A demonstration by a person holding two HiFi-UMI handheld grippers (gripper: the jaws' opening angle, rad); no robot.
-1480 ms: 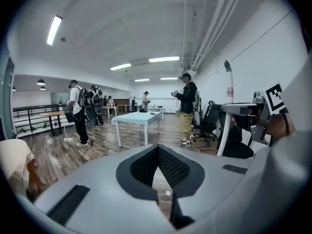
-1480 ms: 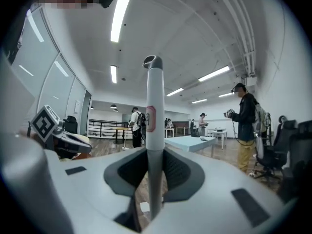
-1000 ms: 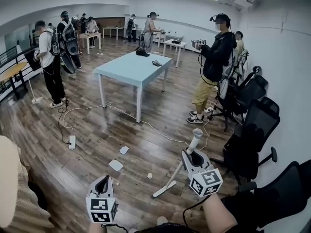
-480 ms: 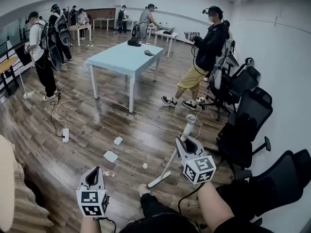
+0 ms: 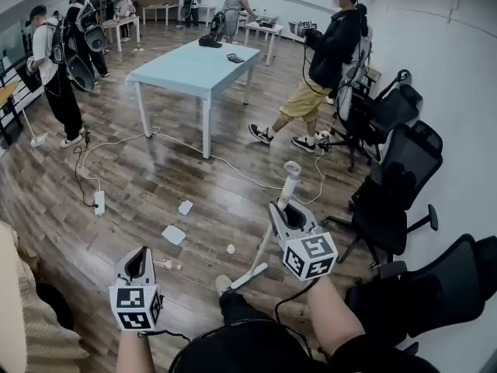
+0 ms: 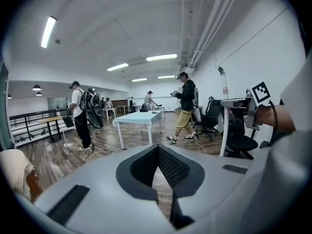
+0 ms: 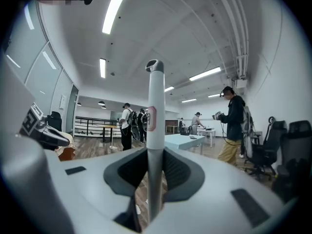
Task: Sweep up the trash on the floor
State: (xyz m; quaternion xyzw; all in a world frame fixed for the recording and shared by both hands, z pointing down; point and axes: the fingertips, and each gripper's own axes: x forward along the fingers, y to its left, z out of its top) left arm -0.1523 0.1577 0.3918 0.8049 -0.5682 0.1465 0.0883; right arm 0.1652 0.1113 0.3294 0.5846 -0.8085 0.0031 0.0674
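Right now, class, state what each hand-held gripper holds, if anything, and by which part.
Right hand-held gripper: shut on the white broom handle, on its upper shaft, below the top end. Left hand-held gripper: jaws together, holding nothing.

In the head view the right gripper (image 5: 290,213) is hiding the middle of the broom handle (image 5: 289,185), which is showing again lower down toward the broom head (image 5: 242,276). In the right gripper view the handle's lower end is lying hidden behind the gripper's own body. The floor scraps (image 5: 174,235) are showing too small to identify. The head view's right edge is cutting off a black office chair (image 5: 446,290).
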